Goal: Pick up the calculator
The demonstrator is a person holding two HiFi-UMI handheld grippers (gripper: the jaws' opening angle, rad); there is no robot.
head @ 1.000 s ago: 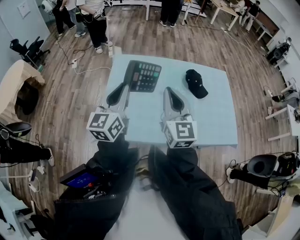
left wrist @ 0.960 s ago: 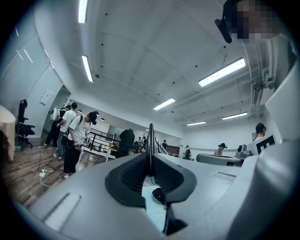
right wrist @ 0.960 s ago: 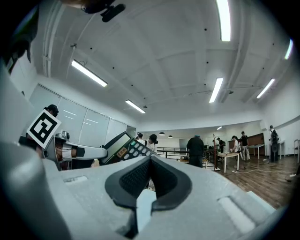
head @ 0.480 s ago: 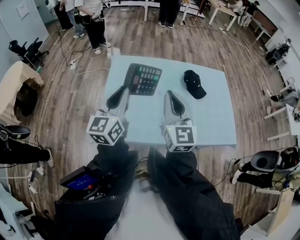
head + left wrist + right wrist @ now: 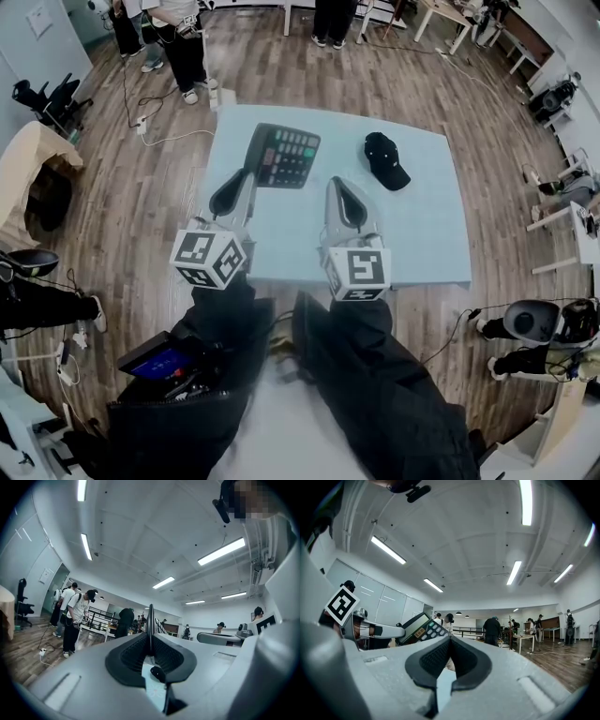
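Note:
The calculator (image 5: 282,155), black with a grey screen and coloured keys, lies flat on the far left part of the pale blue table (image 5: 422,234). My left gripper (image 5: 246,175) is held just short of its near edge, jaws pressed together on nothing. My right gripper (image 5: 334,180) hovers level with it to the right, also shut and empty. In the right gripper view the calculator (image 5: 422,627) shows ahead to the left, beyond the shut gripper (image 5: 449,638). The left gripper view shows its gripper (image 5: 150,616) shut, with the room beyond.
A black cap (image 5: 386,161) lies on the table's far right part. Several people (image 5: 183,42) stand on the wooden floor beyond the table. A chair (image 5: 37,173) stands at the left, and cables (image 5: 155,131) run over the floor near the table's far left corner.
Both grippers keep their places and stay shut. The head view has shifted slightly, so the table and calculator sit a little higher in the frame.

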